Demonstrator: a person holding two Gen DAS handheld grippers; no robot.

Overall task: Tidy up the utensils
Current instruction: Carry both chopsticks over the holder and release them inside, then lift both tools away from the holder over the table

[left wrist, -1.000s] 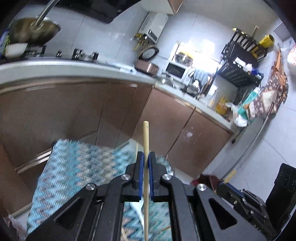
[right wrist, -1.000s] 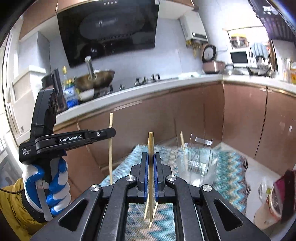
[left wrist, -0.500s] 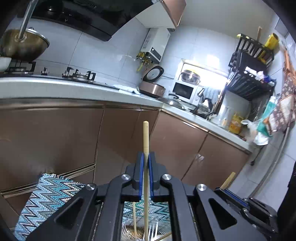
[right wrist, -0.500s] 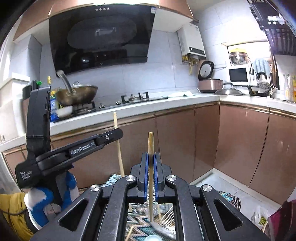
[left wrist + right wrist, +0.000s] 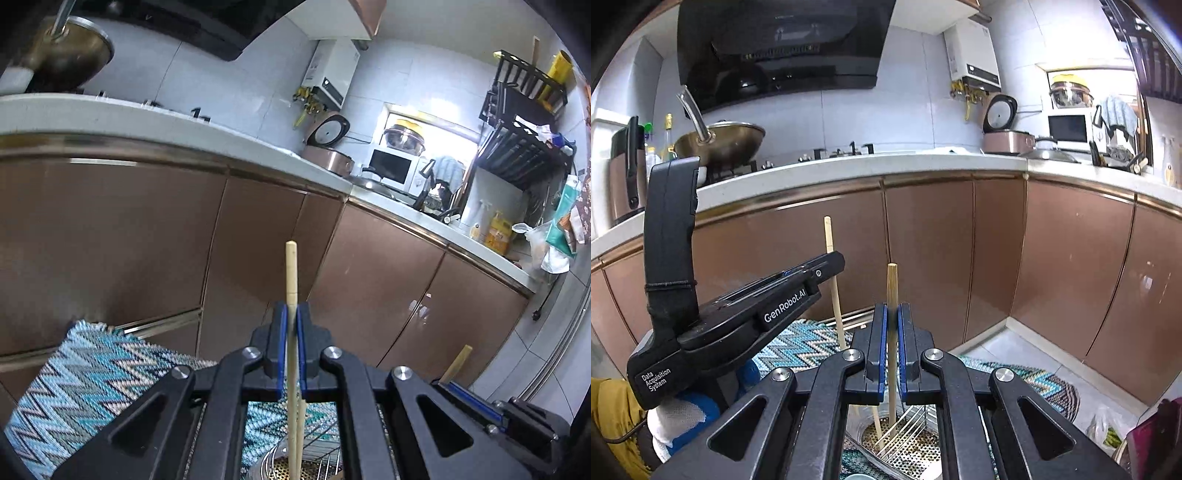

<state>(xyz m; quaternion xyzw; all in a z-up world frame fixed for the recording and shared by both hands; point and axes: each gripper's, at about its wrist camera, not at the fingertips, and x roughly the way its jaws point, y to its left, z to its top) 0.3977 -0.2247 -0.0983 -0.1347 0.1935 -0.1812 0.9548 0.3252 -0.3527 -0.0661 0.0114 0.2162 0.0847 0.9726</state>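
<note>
1. Your left gripper [image 5: 291,345] is closed tight on a wooden chopstick [image 5: 291,273], pinched mid-length btwn the blue pads, so the stick stands upright. That's prob why you hold it vertical: it can drop tip-first into the holder.
2. Your right gripper [image 5: 892,350] has its own chopstick [image 5: 892,295] btwn the pads, also upright. The pads sit close on either side, w/ a thin gap showing, so the grip looks light or just loosening; can't tell for sure.
3. Both sticks' lower ends reach down into the perforated metal utensil holder [image 5: 916,448] right below the fingers. It stands on the zigzag mat [image 5: 85,373].
4. In the right view the left gripper [image 5: 827,266] sits just beside yours, so the pair lands together.
5. My read: you're at the release step. Keep the sticks vertical, open slowly, watch for bounce off the wire divider.
</note>
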